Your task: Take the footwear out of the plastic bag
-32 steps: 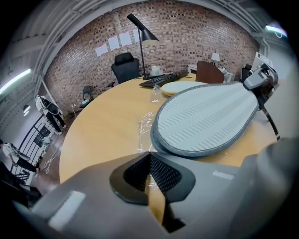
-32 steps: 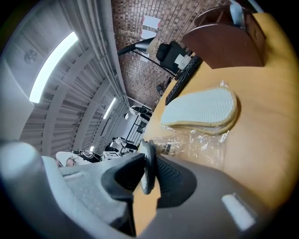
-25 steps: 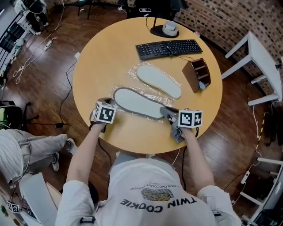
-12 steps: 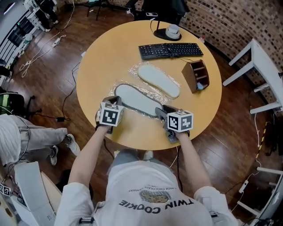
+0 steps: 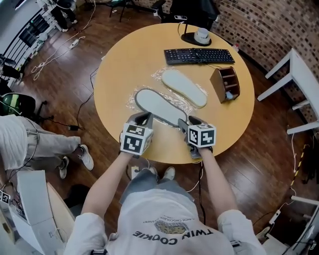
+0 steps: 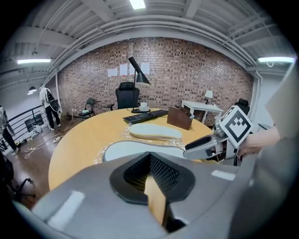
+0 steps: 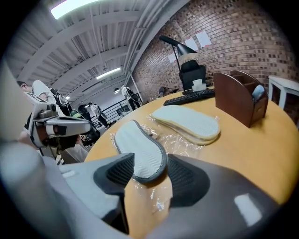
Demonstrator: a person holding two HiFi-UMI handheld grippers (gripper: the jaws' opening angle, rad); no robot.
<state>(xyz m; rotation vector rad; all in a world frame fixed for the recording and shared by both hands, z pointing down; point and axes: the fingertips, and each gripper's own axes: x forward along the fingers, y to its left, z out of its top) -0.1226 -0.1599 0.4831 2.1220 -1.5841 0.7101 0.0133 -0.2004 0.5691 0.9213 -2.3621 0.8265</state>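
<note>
Footwear (image 5: 159, 107) on plastic (image 5: 158, 75) (side by side) — keyboard (image 5: 199, 56) behind, organizer (image 5: 225, 83) right

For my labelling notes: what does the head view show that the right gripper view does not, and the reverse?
Only the head view: the person's shirt and the marker cube on the right gripper. Only the right gripper view: its fingers apart, having just been opening, with the end of the grey-rimmed slipper between them, and the ceiling lights. Both: the round table, that slipper and the cream slipper on clear plastic, the keyboard, the wooden organiser and the left gripper.
</note>
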